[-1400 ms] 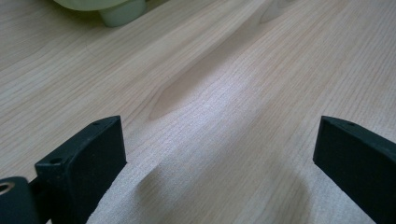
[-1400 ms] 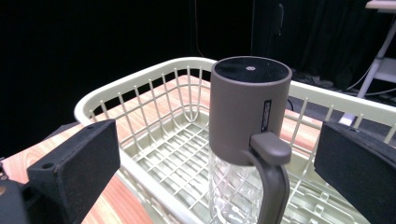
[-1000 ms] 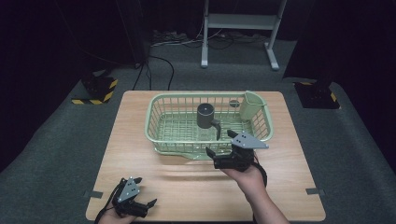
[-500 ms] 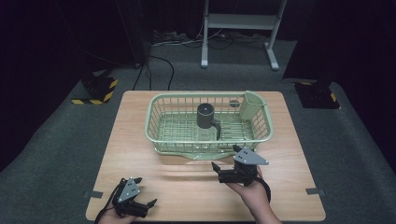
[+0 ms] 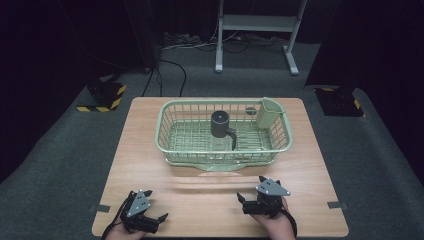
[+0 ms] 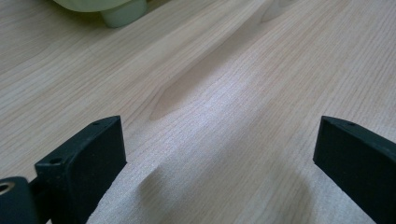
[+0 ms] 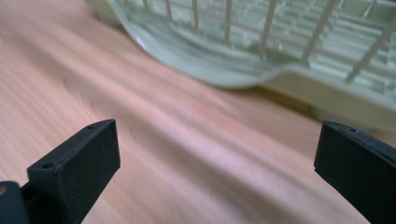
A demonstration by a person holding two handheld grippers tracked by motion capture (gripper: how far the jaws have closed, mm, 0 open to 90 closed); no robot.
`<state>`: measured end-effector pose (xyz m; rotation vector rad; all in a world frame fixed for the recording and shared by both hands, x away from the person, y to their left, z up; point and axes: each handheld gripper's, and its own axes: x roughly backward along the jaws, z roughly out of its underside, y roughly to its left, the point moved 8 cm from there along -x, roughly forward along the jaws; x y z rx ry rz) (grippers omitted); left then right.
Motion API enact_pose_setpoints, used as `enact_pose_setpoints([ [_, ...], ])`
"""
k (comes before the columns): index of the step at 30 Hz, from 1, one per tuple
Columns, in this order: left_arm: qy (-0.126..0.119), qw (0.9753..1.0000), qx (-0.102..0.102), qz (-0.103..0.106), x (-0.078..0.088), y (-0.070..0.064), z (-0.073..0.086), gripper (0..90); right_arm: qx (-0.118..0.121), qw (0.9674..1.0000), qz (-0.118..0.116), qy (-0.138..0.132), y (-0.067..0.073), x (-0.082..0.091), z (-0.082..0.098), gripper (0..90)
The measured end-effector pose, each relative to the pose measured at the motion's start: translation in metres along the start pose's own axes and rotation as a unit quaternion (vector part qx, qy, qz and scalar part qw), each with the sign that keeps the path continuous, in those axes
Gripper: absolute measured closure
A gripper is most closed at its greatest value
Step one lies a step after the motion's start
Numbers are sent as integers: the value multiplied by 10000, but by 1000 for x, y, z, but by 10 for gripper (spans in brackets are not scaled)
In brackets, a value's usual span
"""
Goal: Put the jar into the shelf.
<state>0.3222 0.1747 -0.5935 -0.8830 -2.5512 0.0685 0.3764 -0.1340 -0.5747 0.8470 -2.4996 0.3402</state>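
Note:
A pale green wire basket stands on the middle of the wooden table. Inside it a dark cylindrical cup with a handle stands upright. My left gripper rests near the table's front left edge, open, with bare wood between its jaws. My right gripper sits low at the front right, open and holding nothing, a short way in front of the basket. In the right gripper view the basket's base and bars lie just ahead.
A green cutlery cup hangs inside the basket's back right corner. One foot of the basket shows far ahead in the left gripper view. Grey carpet surrounds the table; a metal stand and cables lie beyond it.
My right gripper has drawn back from the basket's front rim toward the table's near edge and come down low. The left gripper has stayed put.

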Motion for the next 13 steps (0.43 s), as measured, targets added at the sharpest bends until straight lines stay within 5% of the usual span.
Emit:
enact_pose_setpoints([
  [5,-9,10000,-16,-17,0,1,0,26,218,9992,126,317,-1,0,18,0],
  [13,-13,10000,-17,-22,0,0,0,26,360,9984,264,353,-2,0,19,0],
])
